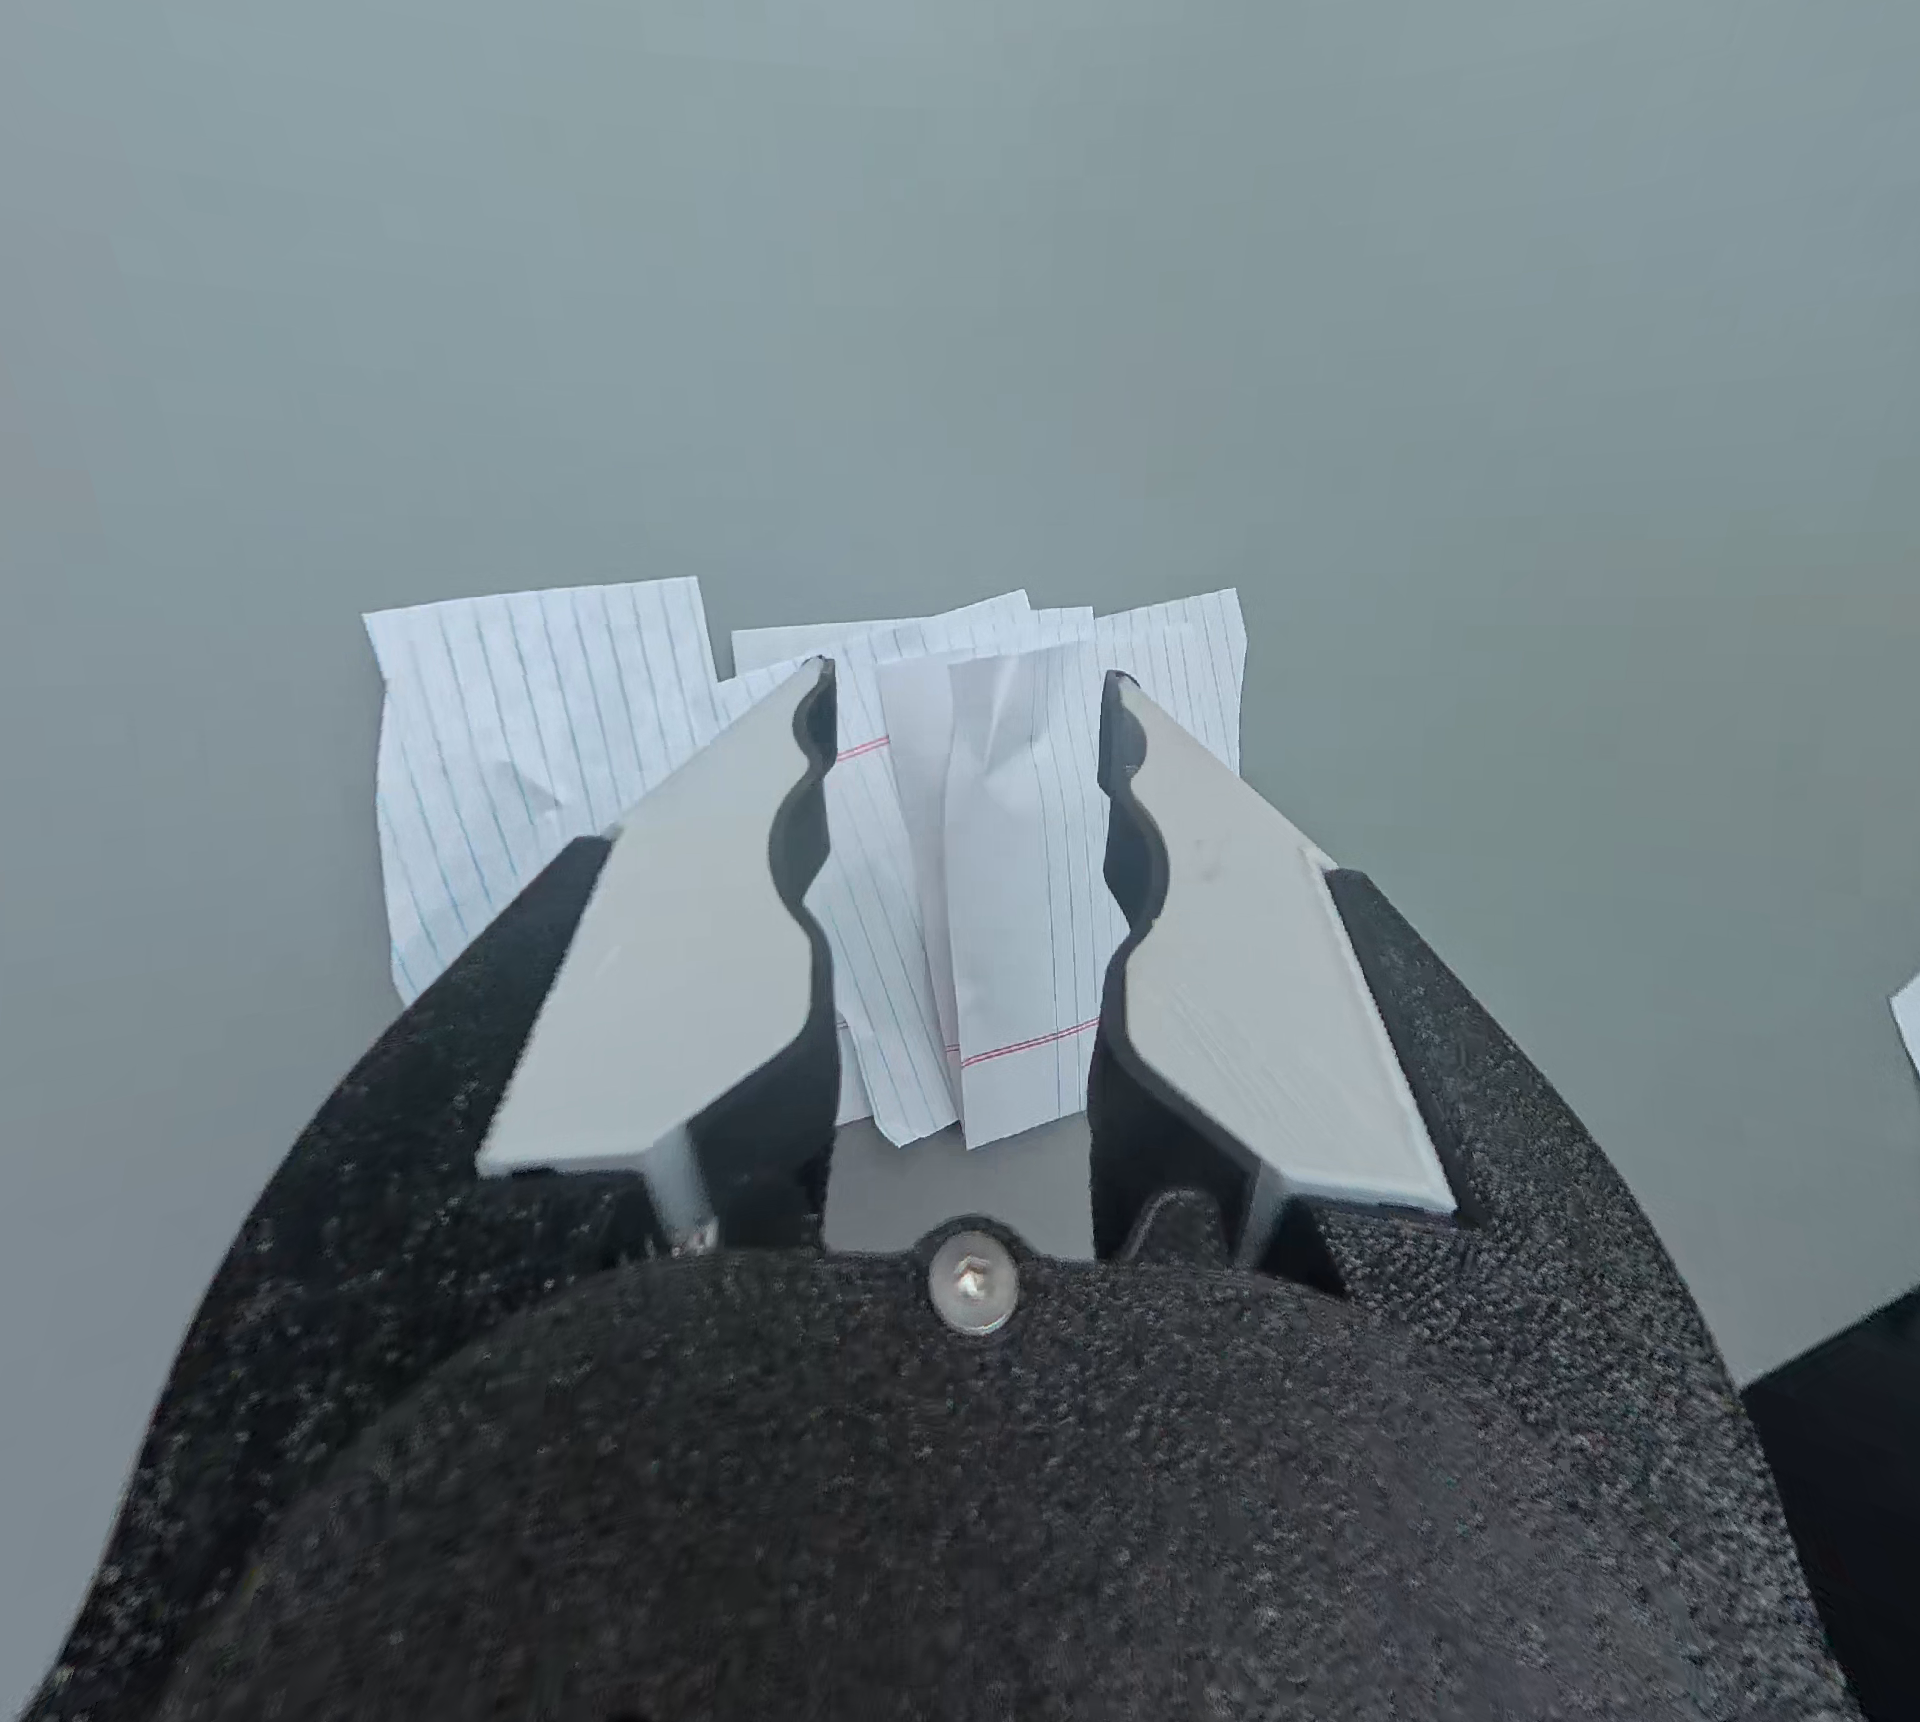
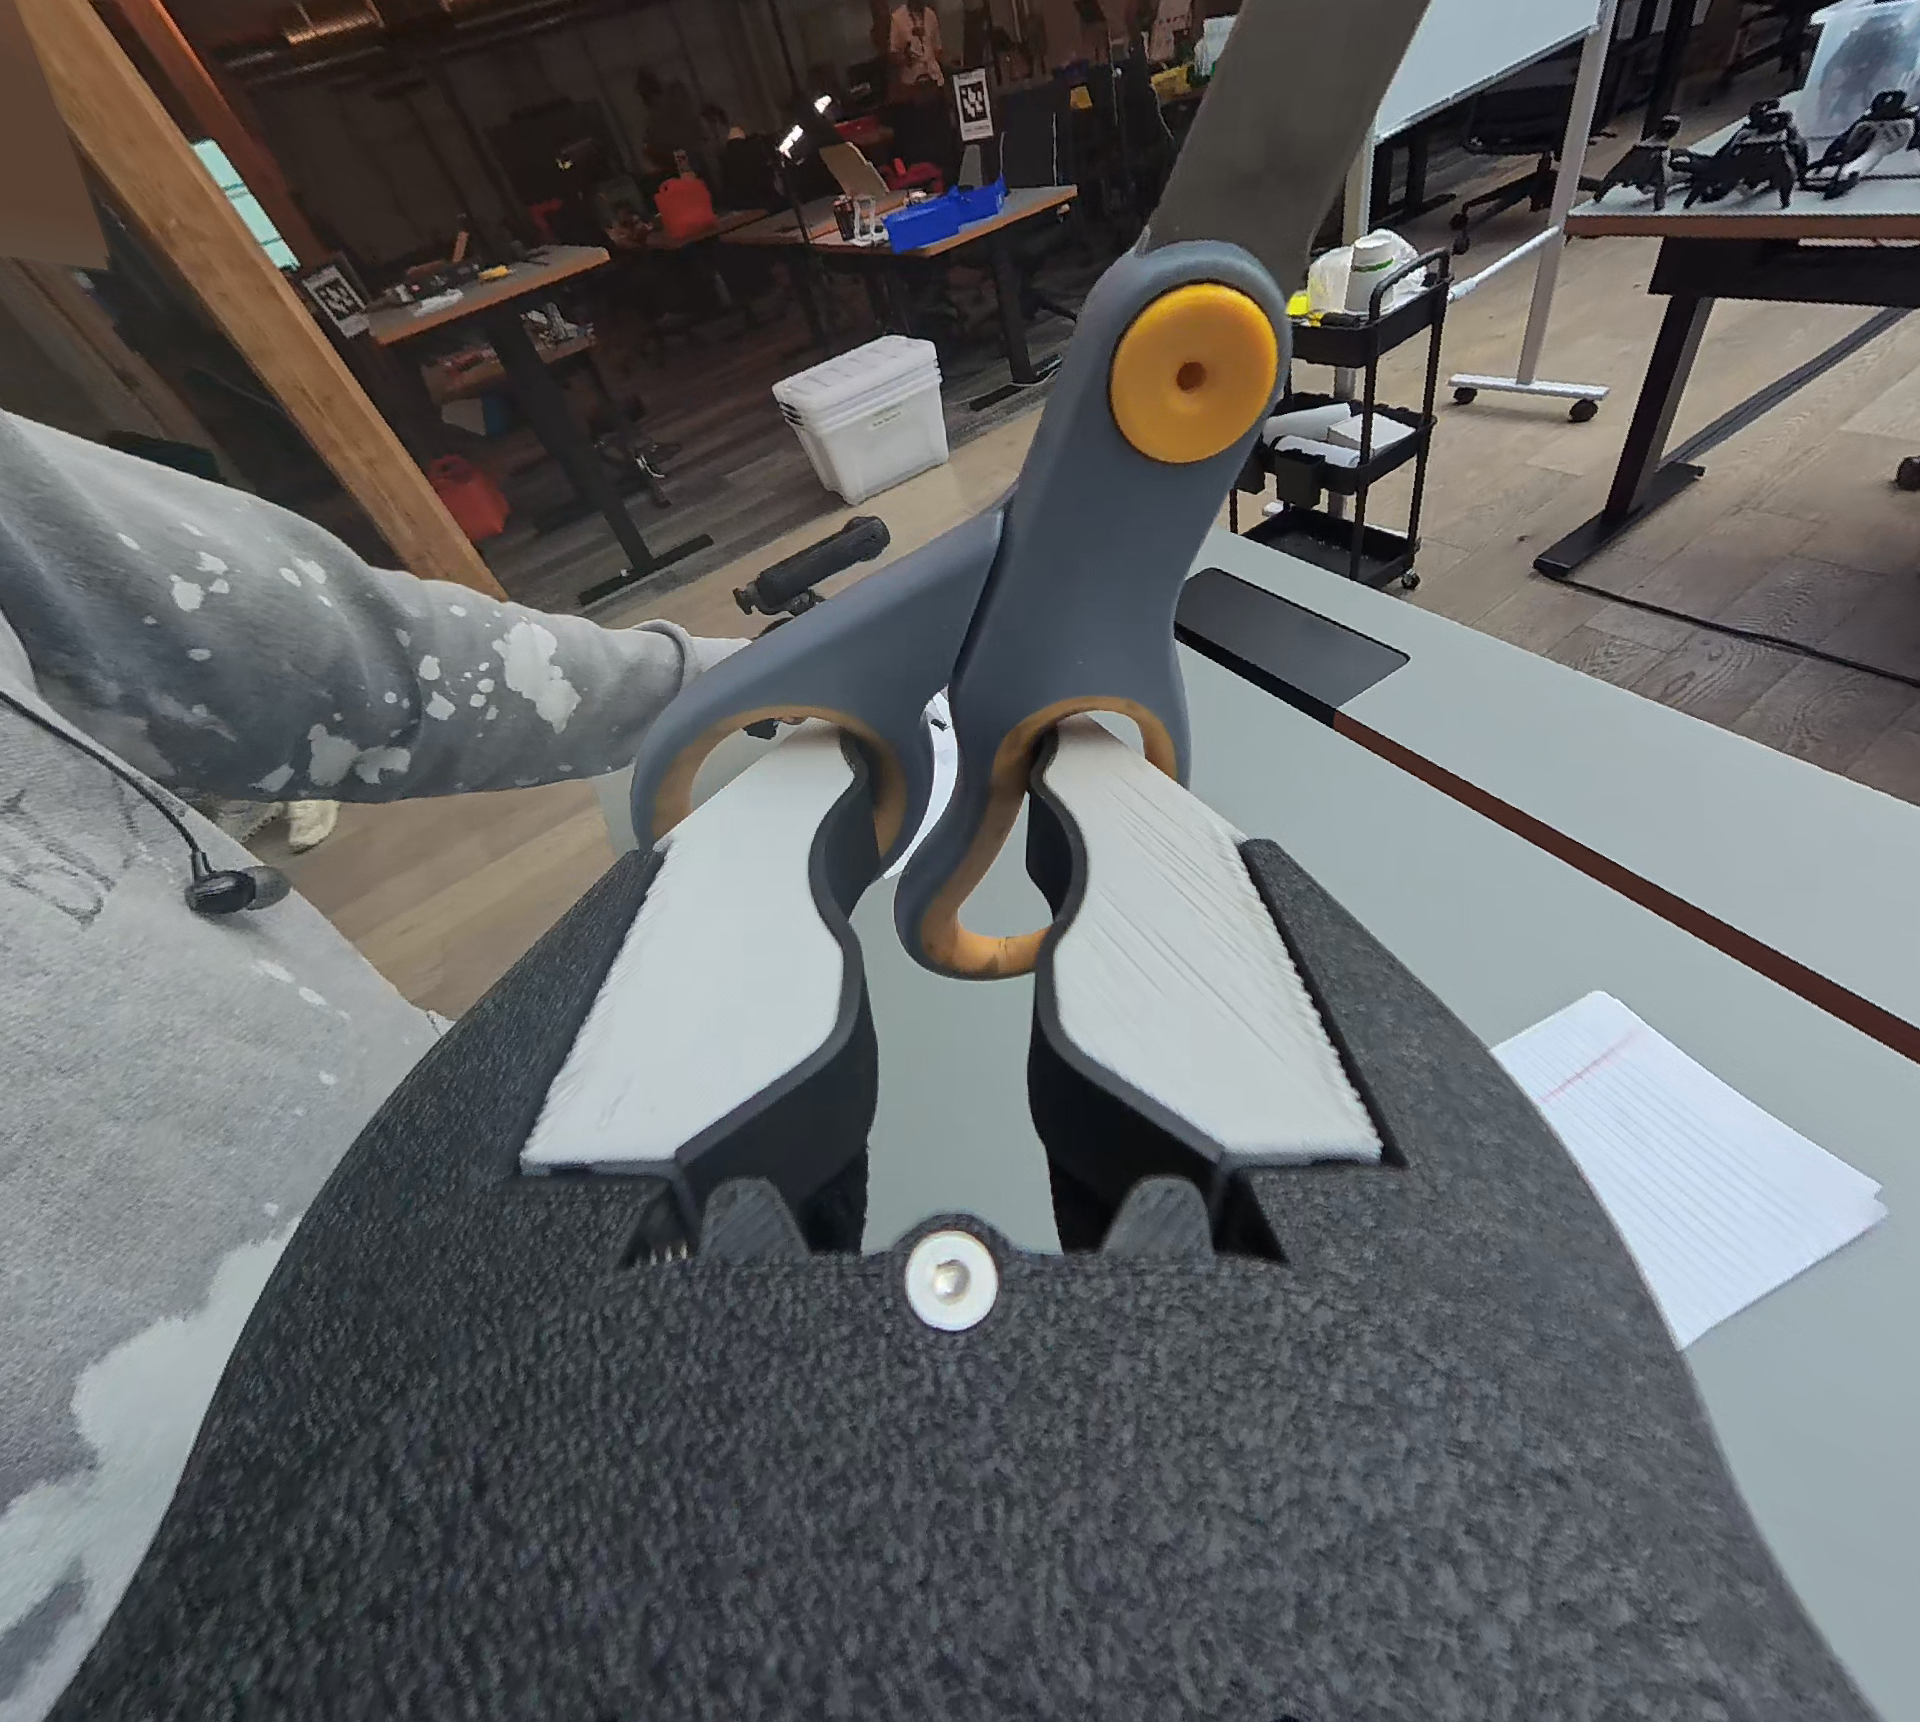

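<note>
One grey table carried a lined white notepad. Left gripper hovered spread over torn lined paper strips. Right gripper had its fingers threaded through grey-and-orange scissors, blades up.

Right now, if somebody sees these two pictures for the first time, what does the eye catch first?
Most striking are the grey scissors with orange trim, standing upright in the right wrist view with the right gripper fingers threaded through the handle loops. In the left wrist view, the open left gripper hangs over scraps of lined paper on the grey table.
</note>
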Demonstrator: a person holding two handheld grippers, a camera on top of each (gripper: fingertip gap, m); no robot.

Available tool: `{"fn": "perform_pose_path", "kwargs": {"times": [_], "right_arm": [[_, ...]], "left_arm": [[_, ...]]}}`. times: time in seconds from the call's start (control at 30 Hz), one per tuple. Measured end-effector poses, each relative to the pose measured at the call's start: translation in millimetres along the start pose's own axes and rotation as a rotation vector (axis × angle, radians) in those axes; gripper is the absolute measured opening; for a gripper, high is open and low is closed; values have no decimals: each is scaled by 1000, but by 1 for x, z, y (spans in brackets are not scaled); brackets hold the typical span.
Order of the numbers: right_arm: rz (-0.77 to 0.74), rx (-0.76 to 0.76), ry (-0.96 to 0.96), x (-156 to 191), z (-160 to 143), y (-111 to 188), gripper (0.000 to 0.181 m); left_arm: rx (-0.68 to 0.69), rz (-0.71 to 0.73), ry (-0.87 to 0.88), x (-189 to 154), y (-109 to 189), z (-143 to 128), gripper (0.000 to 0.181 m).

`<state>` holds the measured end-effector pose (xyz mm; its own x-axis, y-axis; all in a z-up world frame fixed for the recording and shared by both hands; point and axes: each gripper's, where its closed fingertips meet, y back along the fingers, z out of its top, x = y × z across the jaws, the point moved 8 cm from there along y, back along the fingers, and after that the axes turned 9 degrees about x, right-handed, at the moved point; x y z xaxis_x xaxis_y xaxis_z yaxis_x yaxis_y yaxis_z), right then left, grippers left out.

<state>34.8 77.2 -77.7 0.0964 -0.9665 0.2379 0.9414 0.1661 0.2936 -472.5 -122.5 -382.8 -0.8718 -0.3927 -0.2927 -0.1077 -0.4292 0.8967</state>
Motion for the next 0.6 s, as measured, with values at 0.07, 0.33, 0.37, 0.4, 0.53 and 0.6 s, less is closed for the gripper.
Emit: {"fn": "perform_pose_path", "kwargs": {"times": [0.07, 0.33, 0.37, 0.4, 0.53, 0.6], "right_arm": [[7, -4, 7, -3, -1, -2, 22], [52, -15, -16, -26, -14, 6, 22], [61, -11, -15, -29, -15, 8, 22], [67, -5, -10, -32, -16, 11, 22], [97, 21, 0, -44, -21, 26, 22], [112, 40, -1, -51, -25, 35, 22]], "left_arm": [[-69, 56, -78, -21, 16, 1, 56], [-61, -253, -680, -295, -30, -101, 60], [-37, -254, -750, -323, -45, -119, 62], [-15, -255, -801, -347, -59, -134, 66], [23, -195, -905, -409, -106, -163, 74], [60, -151, -922, -422, -126, -169, 72]]}}
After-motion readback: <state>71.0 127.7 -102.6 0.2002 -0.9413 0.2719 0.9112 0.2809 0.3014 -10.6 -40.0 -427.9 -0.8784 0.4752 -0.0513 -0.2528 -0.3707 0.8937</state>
